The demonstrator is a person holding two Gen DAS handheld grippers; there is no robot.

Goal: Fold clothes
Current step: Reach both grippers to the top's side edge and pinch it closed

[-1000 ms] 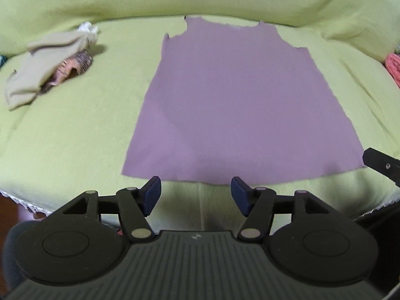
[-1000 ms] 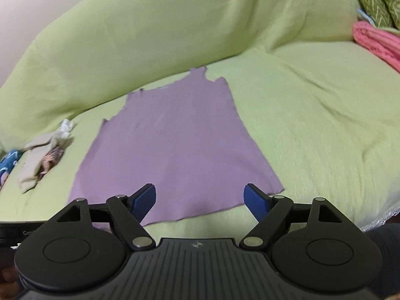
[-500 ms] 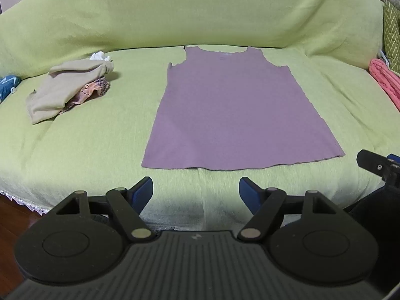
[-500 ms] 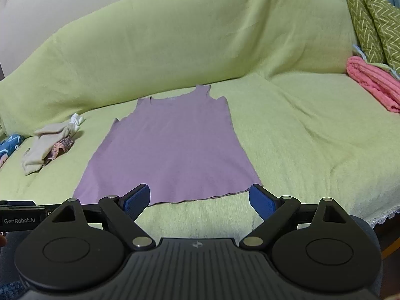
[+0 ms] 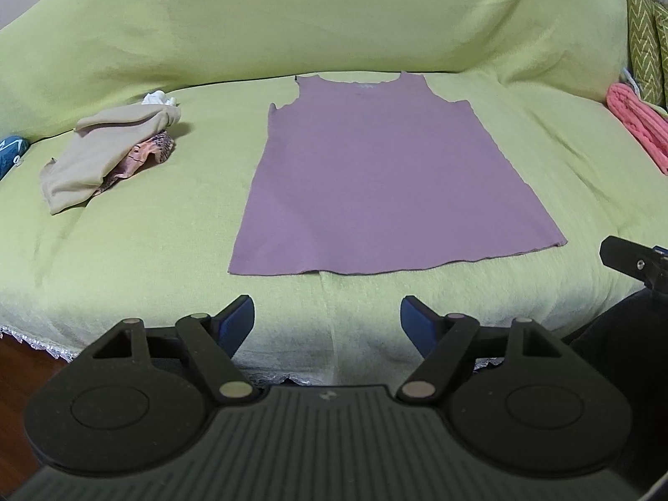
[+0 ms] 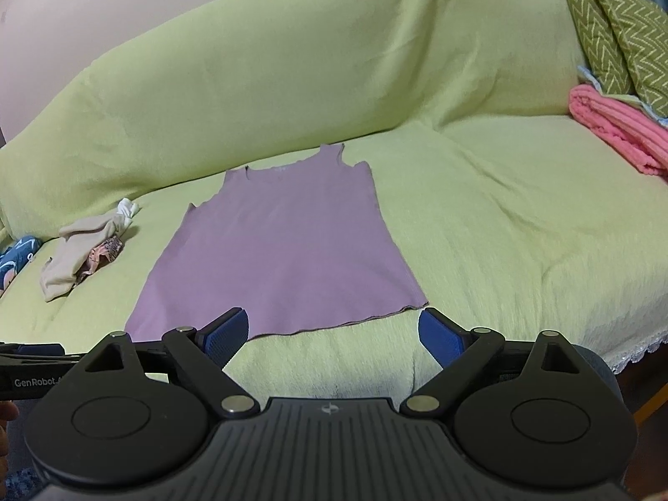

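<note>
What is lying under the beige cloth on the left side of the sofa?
Under the beige cloth a pink patterned garment sticks out at its right edge, and a white item shows behind it. How much more the cloth covers cannot be seen; below is the green sofa cover.

Mauve tank top [image 5: 384, 179], lime sofa cover [image 5: 125, 250]

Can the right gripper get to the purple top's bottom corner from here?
Probably yes: the right gripper hangs open just short of the purple top, and nothing lies between them on the green cover.
</note>
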